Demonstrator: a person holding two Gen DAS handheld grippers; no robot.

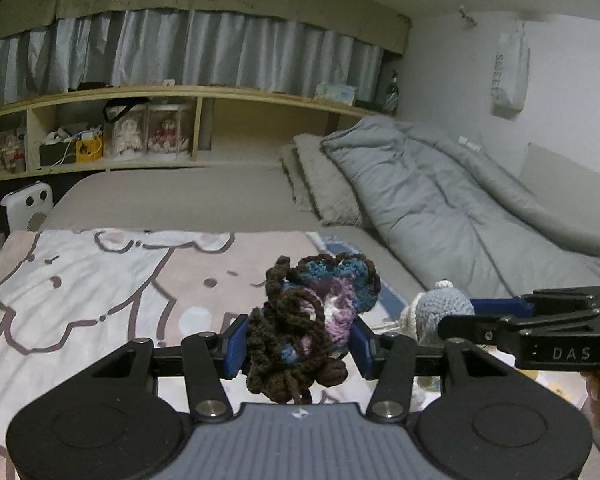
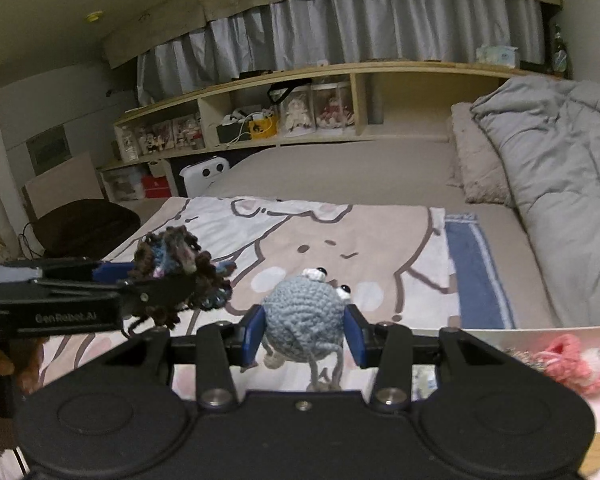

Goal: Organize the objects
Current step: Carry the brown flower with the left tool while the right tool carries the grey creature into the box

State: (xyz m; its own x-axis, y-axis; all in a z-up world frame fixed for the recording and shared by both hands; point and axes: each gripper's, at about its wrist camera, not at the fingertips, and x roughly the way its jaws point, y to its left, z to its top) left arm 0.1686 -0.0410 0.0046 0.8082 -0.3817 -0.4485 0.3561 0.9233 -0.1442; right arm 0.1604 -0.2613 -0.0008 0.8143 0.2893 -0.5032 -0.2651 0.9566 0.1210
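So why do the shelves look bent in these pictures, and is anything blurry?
Left wrist view: the fisheye lens bows the wooden shelf and darkens the corners; the room is dim, the brown yarn piece sharp. Right wrist view: same bowing; the pink knitted thing at the edge is smeared, the grey crochet toy clear.

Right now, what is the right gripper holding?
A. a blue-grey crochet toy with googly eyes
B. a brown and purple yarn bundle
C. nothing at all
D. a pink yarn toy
A: the right gripper has its jaws closed on the blue-grey crochet toy with googly eyes, while the brown and purple yarn bundle sits in the left gripper.
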